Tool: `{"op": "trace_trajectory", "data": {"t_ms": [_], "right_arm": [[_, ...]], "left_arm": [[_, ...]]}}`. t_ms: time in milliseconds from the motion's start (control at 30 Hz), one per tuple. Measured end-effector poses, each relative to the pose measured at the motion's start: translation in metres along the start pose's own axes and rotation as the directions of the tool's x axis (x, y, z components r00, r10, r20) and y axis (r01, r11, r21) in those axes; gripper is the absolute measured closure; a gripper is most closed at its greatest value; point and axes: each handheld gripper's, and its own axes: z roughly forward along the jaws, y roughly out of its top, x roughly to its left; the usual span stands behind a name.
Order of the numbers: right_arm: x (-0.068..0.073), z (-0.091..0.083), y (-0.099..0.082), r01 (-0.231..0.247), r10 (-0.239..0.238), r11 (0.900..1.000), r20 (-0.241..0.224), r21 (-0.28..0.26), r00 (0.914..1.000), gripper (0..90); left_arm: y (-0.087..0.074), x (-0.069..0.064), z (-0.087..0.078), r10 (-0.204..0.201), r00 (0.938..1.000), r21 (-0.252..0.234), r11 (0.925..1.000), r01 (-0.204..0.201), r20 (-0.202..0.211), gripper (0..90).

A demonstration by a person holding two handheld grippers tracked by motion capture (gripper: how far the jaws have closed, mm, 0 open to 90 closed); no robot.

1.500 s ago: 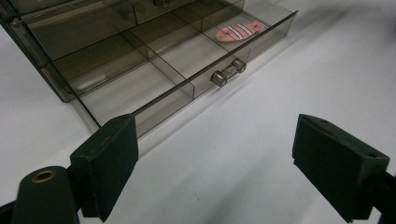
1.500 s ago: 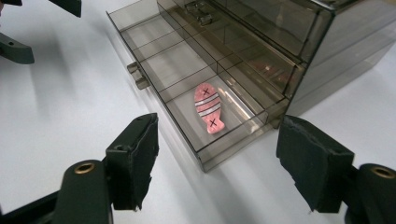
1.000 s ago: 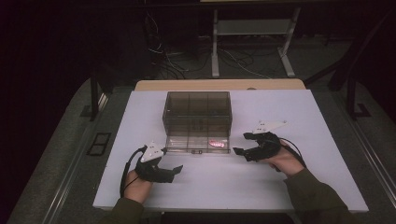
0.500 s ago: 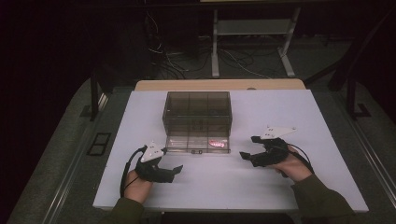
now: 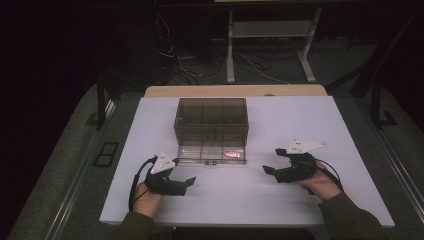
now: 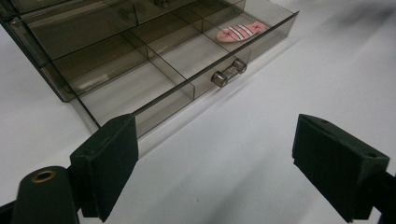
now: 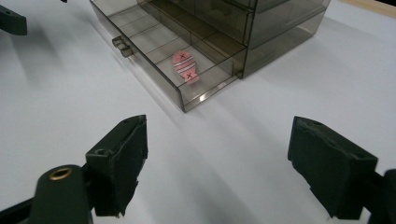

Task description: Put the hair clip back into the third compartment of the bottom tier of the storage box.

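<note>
- White table (image 5: 300, 125): smoky drawer cabinet (image 5: 211, 120) at centre, bottom drawer (image 6: 154, 60) pulled out toward the person.
- Right gripper (image 5: 275, 161) has backed off from the drawer to the person's right; its jaws have just been opening, nothing between them now.
- Left gripper (image 5: 186, 183) unmoved left of the drawer, jaws spread wide, empty.
- Pink fish piece (image 7: 185, 67) lies flat in the drawer's right-end compartment, free of both grippers.
- Likely read: drop-off done, drawer left to push shut by its knob (image 6: 228, 72).
</note>
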Motion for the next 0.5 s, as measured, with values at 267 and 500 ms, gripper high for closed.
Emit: {"op": "trace_trajectory", "data": {"t_ms": [267, 500], "right_arm": [[-0.002, -0.009, -0.011, -0.017, 0.018, 0.9995, 0.022, -0.026, 0.9996, 18.3], [-0.007, -0.019, -0.023, -0.03, 0.031, 0.999, 0.035, -0.033, 0.9989, 18.2]], "left_arm": [[0.0, 0.0, 0.0, 0.002, 1.0, 0.001, 1.0, -0.002, -0.001, 13.6], [0.0, 0.0, 0.0, 0.003, 1.0, 0.002, 1.0, -0.003, 0.001, 13.6]]}}
